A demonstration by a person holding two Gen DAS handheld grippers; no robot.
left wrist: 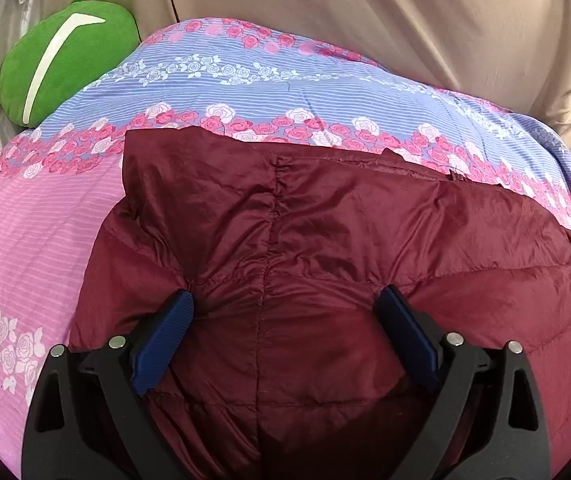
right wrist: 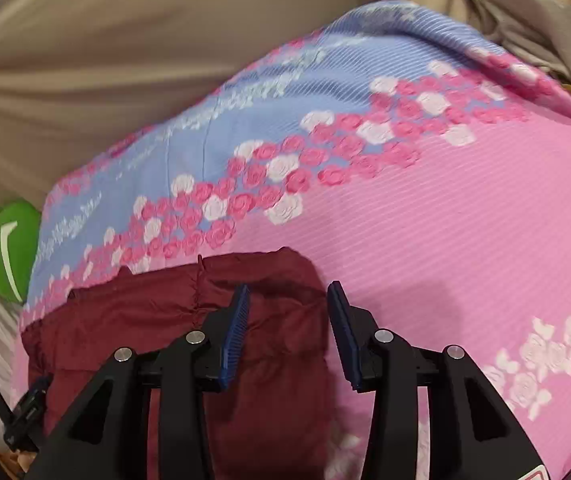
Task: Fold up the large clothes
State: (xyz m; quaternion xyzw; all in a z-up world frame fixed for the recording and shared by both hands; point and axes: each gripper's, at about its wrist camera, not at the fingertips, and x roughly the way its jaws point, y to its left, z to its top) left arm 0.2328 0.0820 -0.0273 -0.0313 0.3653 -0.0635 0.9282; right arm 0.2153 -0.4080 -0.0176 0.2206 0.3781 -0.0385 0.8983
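Right wrist, hand-held gripper [right wrist: 288, 294] part-open, over jacket [right wrist: 165, 312]

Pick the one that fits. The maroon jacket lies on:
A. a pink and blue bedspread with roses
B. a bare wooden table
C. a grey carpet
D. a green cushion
A: the jacket rests flat on the rose-printed pink and blue bedspread; the green cushion sits apart, off near the bedspread's far edge.
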